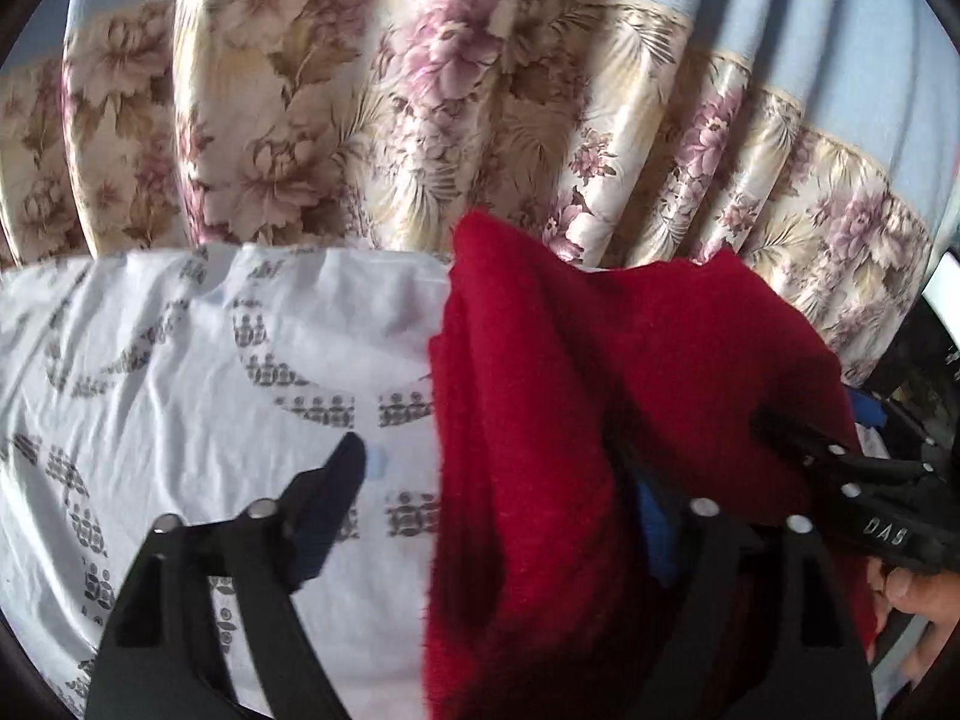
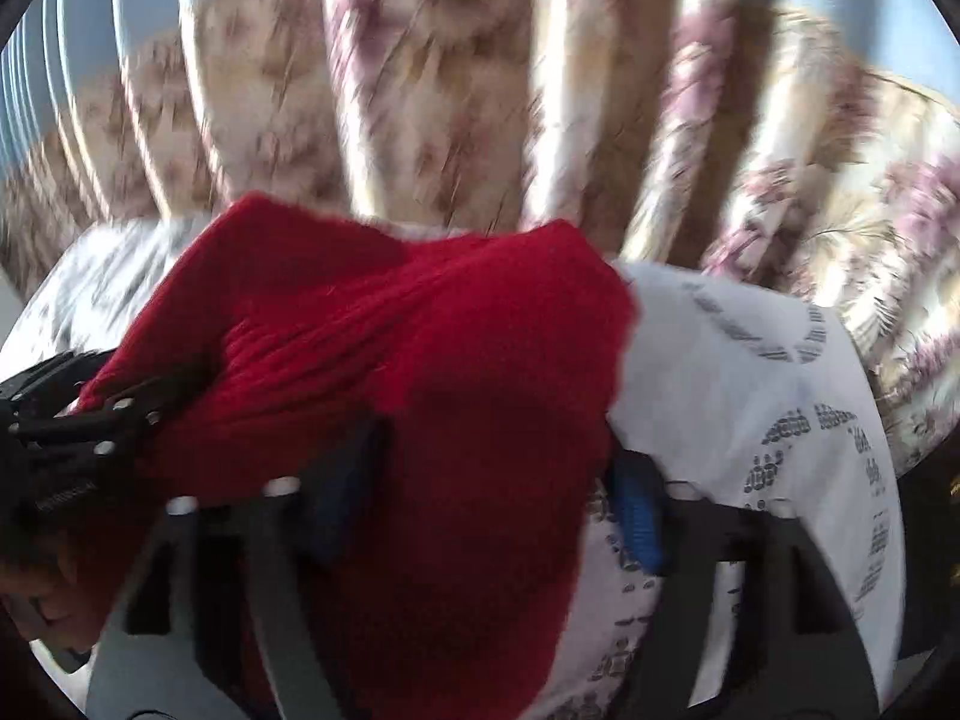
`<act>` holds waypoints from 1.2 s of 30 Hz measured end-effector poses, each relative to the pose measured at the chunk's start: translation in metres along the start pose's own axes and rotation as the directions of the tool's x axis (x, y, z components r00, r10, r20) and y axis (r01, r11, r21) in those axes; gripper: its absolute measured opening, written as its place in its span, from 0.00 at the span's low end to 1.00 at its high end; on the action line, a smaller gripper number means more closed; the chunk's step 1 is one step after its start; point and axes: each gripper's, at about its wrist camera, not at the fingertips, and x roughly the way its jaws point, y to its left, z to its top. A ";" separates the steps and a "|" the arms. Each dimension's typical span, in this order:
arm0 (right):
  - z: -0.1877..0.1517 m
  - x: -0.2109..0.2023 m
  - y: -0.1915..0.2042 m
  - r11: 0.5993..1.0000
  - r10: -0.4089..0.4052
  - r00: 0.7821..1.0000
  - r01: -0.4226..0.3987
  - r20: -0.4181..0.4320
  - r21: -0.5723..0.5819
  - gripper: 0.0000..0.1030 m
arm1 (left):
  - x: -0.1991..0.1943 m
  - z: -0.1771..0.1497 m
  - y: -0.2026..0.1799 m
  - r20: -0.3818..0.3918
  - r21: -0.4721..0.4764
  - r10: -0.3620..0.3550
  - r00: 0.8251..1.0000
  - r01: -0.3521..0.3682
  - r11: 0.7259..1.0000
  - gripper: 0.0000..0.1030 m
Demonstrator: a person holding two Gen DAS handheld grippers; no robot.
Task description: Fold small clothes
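On the white sheet printed with grey motifs (image 1: 180, 372), the left claw (image 1: 504, 480) stands released, its jaws wide and one finger hidden under the fuzzy red knitted garment (image 1: 570, 390). That garment lies bunched between both claws, soft, light and floppy; I'd pinch it at an edge or corner. Its long axis seems to run away toward the floral curtain (image 1: 360, 120). The right claw (image 2: 486, 492) likewise gapes, straddling the knit.

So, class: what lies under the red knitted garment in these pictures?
The red knitted garment lies on a white patterned sheet, which shows beside it on both sides. Whatever is directly beneath the garment is covered. A flowered curtain hangs behind.
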 end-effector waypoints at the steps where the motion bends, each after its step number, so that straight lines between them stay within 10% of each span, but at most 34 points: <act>1: -0.004 -0.004 -0.005 0.999 -0.015 1.000 0.014 0.016 0.029 0.91 | -0.003 0.001 0.007 -0.006 -0.013 -0.015 1.000 0.015 1.000 0.85; 6: -0.008 -0.039 -0.006 0.990 -0.099 0.990 0.089 0.101 0.107 0.94 | -0.053 -0.007 0.026 0.068 0.044 0.021 0.997 -0.024 0.999 0.88; 11: -0.032 -0.101 0.020 0.978 -0.178 0.975 0.159 0.136 0.137 0.97 | -0.139 -0.050 0.057 0.172 0.106 0.243 0.955 -0.263 0.959 0.94; 14: -0.053 -0.131 0.042 0.966 -0.230 0.971 0.220 0.066 0.134 0.97 | -0.196 -0.081 0.079 0.230 0.071 0.298 0.927 -0.321 0.944 0.98; 20: -0.119 -0.210 0.116 0.969 -0.235 0.950 0.212 0.206 0.129 0.97 | -0.280 -0.162 0.094 0.287 -0.002 0.366 0.885 -0.381 0.925 0.98; 27: -0.181 -0.263 0.154 0.993 -0.117 0.957 0.113 0.265 0.032 0.97 | -0.303 -0.244 0.083 0.279 0.058 0.332 0.901 -0.361 0.931 0.98; 36: -0.196 -0.249 0.150 0.994 -0.102 0.963 0.087 0.250 0.070 0.97 | -0.304 -0.223 0.109 0.287 -0.099 0.320 0.903 -0.305 0.947 0.98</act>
